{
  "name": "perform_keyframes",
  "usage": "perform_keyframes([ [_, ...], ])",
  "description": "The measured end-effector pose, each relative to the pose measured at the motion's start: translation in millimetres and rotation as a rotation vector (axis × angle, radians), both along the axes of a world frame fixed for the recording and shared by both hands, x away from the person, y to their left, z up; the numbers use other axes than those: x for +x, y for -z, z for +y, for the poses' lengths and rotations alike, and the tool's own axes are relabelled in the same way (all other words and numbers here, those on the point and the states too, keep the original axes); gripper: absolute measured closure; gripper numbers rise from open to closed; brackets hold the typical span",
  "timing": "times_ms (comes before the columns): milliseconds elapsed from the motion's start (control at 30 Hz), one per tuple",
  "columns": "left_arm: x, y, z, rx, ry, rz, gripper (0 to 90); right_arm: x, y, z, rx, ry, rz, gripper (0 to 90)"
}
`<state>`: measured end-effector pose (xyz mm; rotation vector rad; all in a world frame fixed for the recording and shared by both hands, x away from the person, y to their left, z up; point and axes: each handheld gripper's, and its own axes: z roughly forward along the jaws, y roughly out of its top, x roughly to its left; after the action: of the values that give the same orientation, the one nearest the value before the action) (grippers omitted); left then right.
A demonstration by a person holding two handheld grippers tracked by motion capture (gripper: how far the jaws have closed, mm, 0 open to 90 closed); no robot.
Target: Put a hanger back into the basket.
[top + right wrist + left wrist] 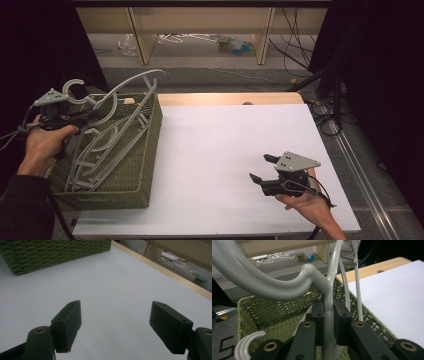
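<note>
Holding one grey plastic hanger (327, 315) by its thin neck, my left gripper (75, 117) has its jaws pressed tight on it from both sides, just under the place where the thick hook bends away. In the high view this gripper is over the left side of the green woven basket (150, 145), which stands on the left part of the white table (225, 150), and the hanger I hold rises out of the basket with its hook (75, 87) above the rim. More grey hangers (107, 150) lie tangled inside the basket, leaning on each other; I cannot count them well, because they cross over one another, but it seems to be several. My right gripper (262, 167) is low over the right side of the table, well apart from the basket, with its jaws standing wide and nothing between them. The white surface in front of it is bare, so I judge that no hanger is laid out on the table yet. By my reading the work is near its beginning: one hanger is gripped and partly raised, but it is not free from the others. What is left is to pull it clear, bring it to the table, perhaps pass it to the waiting right gripper, and then do the same for the rest.
</note>
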<state>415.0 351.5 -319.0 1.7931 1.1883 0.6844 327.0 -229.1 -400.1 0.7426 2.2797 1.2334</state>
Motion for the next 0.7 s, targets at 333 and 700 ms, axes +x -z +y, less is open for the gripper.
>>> perform_keyframes([
  [333,-3.3,15.0,18.3,0.005,-0.031,0.021,80.4,0.6,0.8,0.4,-0.004,-0.001,-0.001,26.5],
  [700,-3.9,31.9,29.1,0.031,-0.049,0.063,80.4,0.5,0.6,0.4,-0.006,-0.005,0.001,26.5],
])
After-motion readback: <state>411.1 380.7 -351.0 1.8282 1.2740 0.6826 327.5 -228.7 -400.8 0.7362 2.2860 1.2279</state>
